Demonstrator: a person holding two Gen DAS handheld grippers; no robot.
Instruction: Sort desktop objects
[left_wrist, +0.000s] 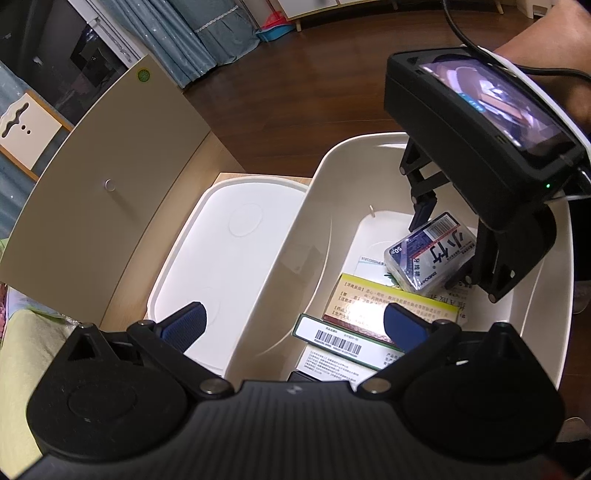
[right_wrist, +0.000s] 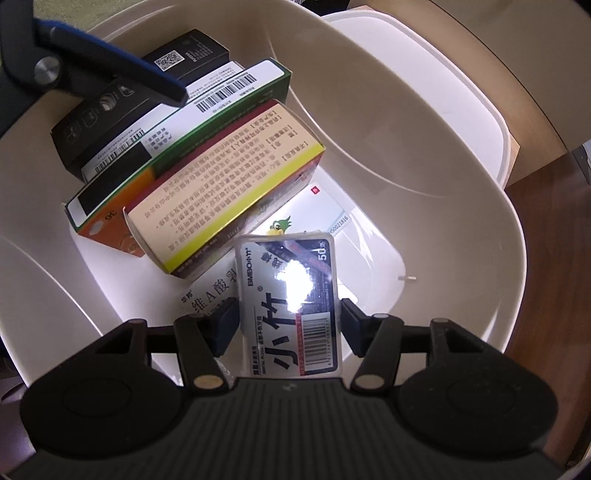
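Note:
A clear plastic floss-pick box (right_wrist: 288, 295) with a black-and-white label hangs low inside the white bin (right_wrist: 424, 147). My right gripper (right_wrist: 289, 325) is shut on the box, one pad on each long side, and points steeply down. In the left wrist view the same floss-pick box (left_wrist: 430, 253) sits in the right gripper (left_wrist: 445, 249), above a cream-and-yellow medicine box (left_wrist: 388, 302). My left gripper (left_wrist: 295, 326) is open and holds nothing. It straddles the near wall of the bin (left_wrist: 321, 166), and one of its fingers (right_wrist: 110, 51) shows at the top left of the right wrist view.
Leaning in the bin are a cream-and-yellow medicine box (right_wrist: 225, 184), a green-and-white box (right_wrist: 177, 122) and a black box (right_wrist: 147, 85), over flat white packets (right_wrist: 306, 210). A white lid (left_wrist: 236, 258) lies beside the bin on a wooden surface. A beige panel (left_wrist: 110, 177) stands to the left.

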